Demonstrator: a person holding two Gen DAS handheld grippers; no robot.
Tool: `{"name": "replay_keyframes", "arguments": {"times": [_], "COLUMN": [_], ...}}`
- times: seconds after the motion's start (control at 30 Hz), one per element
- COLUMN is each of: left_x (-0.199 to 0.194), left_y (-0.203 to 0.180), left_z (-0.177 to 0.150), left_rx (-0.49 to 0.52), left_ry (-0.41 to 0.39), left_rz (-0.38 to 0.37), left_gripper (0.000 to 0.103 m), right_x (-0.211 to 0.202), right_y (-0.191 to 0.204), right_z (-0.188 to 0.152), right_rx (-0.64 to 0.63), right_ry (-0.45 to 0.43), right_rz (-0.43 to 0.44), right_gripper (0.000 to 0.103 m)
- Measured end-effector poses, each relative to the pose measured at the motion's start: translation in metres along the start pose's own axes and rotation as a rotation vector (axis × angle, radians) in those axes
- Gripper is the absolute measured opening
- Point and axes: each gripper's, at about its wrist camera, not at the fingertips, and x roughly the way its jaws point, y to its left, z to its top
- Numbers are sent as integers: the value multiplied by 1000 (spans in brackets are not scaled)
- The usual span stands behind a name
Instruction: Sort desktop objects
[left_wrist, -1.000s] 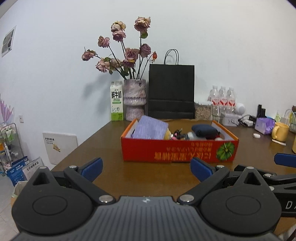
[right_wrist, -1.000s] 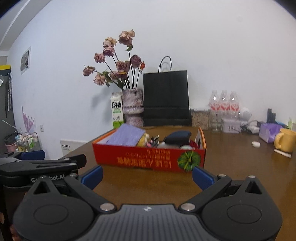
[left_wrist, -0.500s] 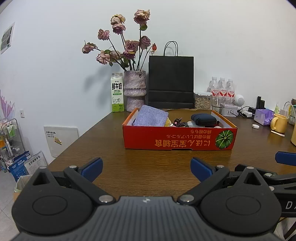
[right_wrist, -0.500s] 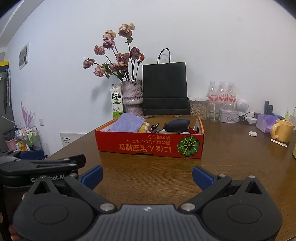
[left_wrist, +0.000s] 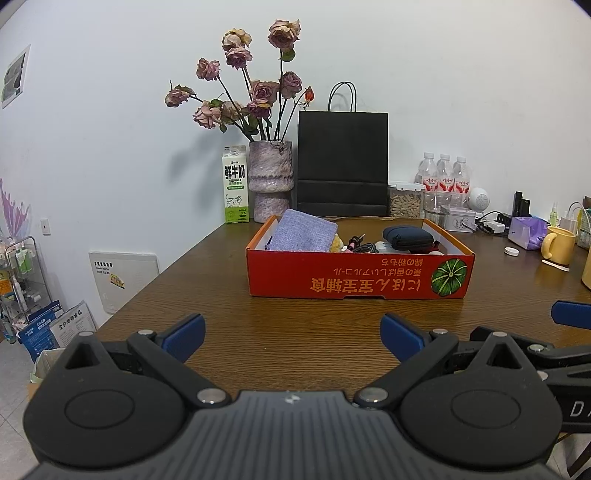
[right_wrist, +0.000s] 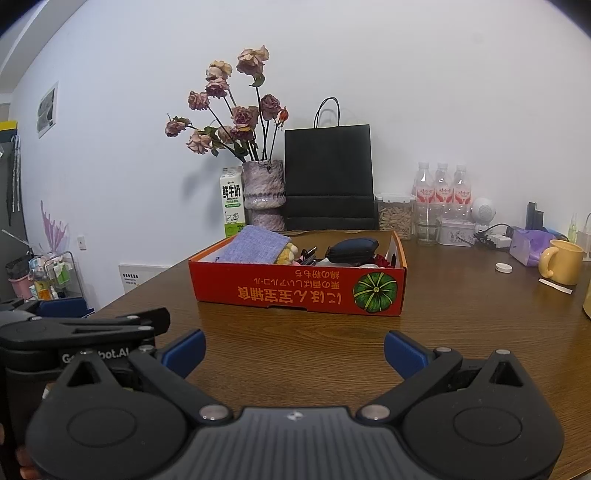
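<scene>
Blue-padded fingers (left_wrist: 184, 332) of both the left gripper (left_wrist: 291, 334) and right gripper (right_wrist: 294, 349) spread wide, empty, above the wood-grain desk (left_wrist: 295, 332); ahead sits a rectangular red cardboard box (left_wrist: 354, 280) holding a woven lilac pouch (left_wrist: 303, 236) and a dark rounded case (left_wrist: 408, 237).

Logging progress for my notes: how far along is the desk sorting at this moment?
Nothing looks sorted out yet: the purple pouch, dark case and cables lie jumbled in the red box. Nothing is in hand; the left gripper and right gripper hover short of the box, jaws open and empty. All picking and placing remains.
</scene>
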Motion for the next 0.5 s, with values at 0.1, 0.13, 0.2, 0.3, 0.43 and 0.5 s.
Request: {"name": "replay_keyframes", "arguments": {"times": [0.1,0.13,0.2,0.3,0.43,0.5], "left_x": [0,0,0,-1,0,-1], "left_y": [0,0,1,1,1,2], "left_z": [0,0,0,0,0,0], "left_rx": [0,0,0,0,0,0], "left_ry": [0,0,1,0,2,1], "left_rz": [-1,-1,0,0,-1,-1], "left_gripper": [103,103,103,103,103,103], "right_x": [0,0,0,0,0,0], "right_y": [0,0,0,0,0,0], "right_z": [0,0,0,0,0,0], "right_rx": [0,0,-1,0,1,0], "right_ry": [0,0,0,0,1,1], "right_rz": [0,1,0,1,2,1], "right_gripper": [103,103,103,103,103,103]}}
